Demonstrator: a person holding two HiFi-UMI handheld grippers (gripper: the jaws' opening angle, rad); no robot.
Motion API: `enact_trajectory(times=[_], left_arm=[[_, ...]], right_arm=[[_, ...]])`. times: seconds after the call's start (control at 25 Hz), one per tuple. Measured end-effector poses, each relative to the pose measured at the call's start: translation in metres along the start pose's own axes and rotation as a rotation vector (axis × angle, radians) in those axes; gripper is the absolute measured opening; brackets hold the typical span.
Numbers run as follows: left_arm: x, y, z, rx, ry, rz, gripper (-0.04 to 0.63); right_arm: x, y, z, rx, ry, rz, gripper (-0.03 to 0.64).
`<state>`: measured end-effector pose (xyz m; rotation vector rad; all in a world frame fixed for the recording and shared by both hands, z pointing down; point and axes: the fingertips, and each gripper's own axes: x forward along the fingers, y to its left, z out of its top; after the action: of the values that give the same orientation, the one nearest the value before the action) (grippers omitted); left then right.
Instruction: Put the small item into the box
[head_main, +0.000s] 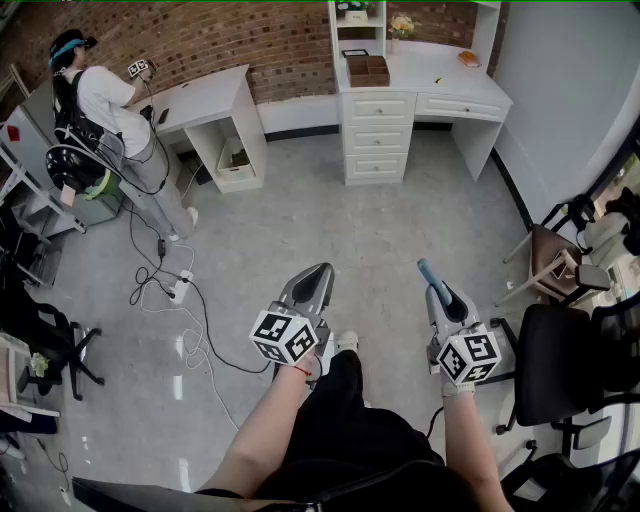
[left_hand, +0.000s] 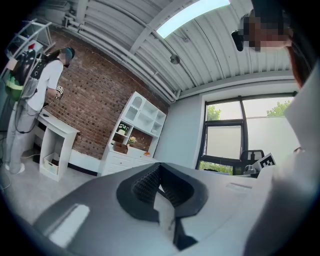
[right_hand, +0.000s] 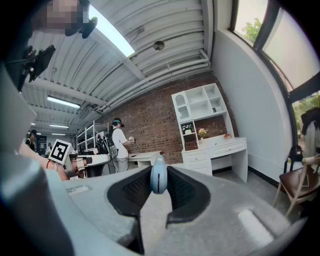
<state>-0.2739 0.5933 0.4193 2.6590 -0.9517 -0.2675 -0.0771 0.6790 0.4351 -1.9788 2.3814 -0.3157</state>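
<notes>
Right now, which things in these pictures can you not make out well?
Blue item: what it is; the right gripper view shows only its thin edge between the right gripper's pads, the head view only a tip.
Brown thing on the white desk: too small in the head view to tell whether it is the box, or open.

Ahead, against the back wall (head_main: 250, 40), a desk with drawers (head_main: 378, 135) stands to the right and a smaller desk (head_main: 205, 100) to the left, with a person (head_main: 105, 105) before the smaller one. What seems to be a box (head_main: 367, 70) sits on the desk with drawers. Cables (head_main: 170, 290) lie on the floor (head_main: 330, 220) left of the left gripper (head_main: 318, 272). A chair (head_main: 560, 370) stands right of the right gripper (head_main: 437, 285), which has a small item (right_hand: 158, 179) between its jaws.
</notes>
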Motion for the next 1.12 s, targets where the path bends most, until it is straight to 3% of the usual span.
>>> enact_trajectory(times=[0.8, 1.12], left_arm=[[0.169, 0.097, 0.014, 0.019, 0.071, -0.018, 0.003], [0.218, 0.147, 0.03, 0.036, 0.06, -0.046, 0.003]], right_arm=[[0.17, -0.093, 0.022, 0.039, 0.035, -0.034, 0.075], [0.237, -0.106, 0.033, 0.046, 0.006, -0.047, 0.075]])
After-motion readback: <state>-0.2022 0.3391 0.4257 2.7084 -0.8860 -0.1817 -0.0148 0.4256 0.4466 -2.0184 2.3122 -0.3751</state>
